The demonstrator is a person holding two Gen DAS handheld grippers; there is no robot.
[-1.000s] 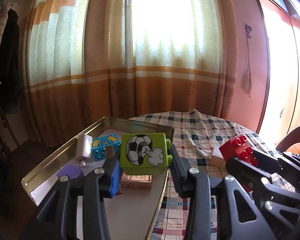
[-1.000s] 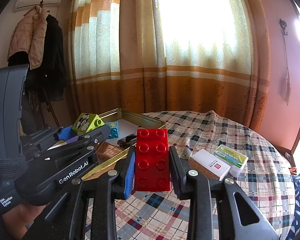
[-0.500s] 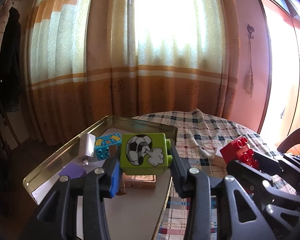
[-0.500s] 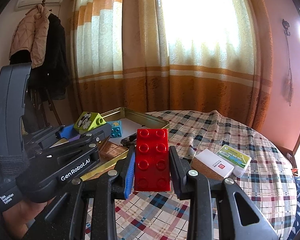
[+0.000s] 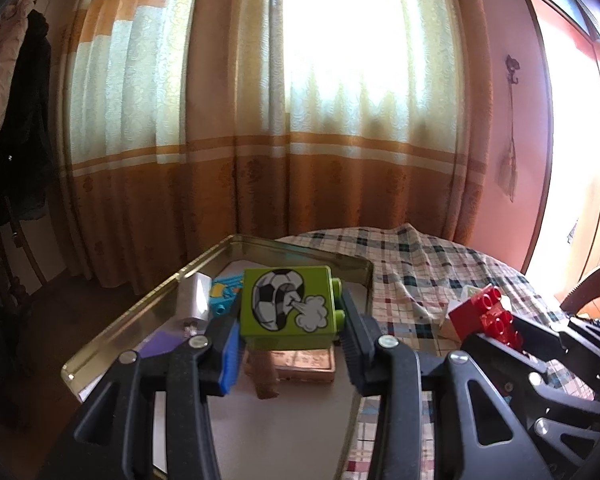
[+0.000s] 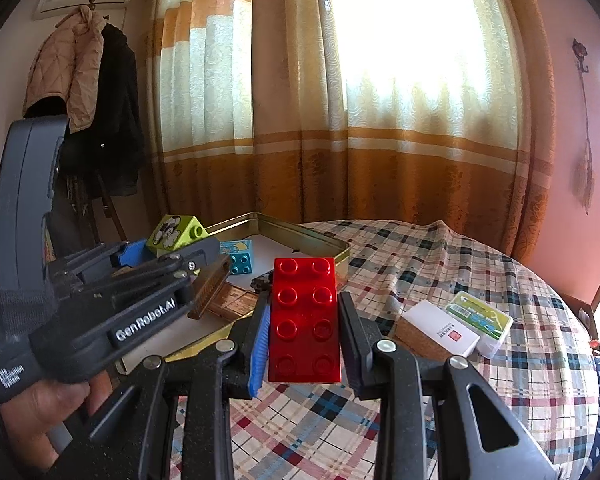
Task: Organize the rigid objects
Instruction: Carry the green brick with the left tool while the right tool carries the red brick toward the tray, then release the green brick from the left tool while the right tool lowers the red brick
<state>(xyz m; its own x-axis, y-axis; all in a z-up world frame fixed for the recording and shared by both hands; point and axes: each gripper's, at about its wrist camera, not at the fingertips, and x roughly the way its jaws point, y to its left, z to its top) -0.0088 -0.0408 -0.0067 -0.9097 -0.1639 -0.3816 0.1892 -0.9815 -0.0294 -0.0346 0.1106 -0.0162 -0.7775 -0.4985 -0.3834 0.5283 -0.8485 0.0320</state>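
Observation:
My left gripper [image 5: 290, 330] is shut on a green block [image 5: 288, 307] printed with a football, held above the gold tin tray [image 5: 148, 304]. In the right wrist view that same green block [image 6: 176, 234] shows at the left, over the tray [image 6: 300, 232]. A long red studded brick [image 6: 305, 320] is clamped in my right gripper [image 6: 304, 332], hanging over the checked tablecloth just right of the tray. From the left wrist view the red brick [image 5: 486, 316] appears at the right.
Inside the tray lie a blue block [image 6: 240, 256], a white plug [image 5: 194, 298], a brown flat box [image 5: 304, 364] and a purple piece [image 5: 164, 340]. On the cloth [image 6: 440, 264] rest a white box [image 6: 440, 328] and a green-labelled case [image 6: 480, 316]. Curtains hang behind the table.

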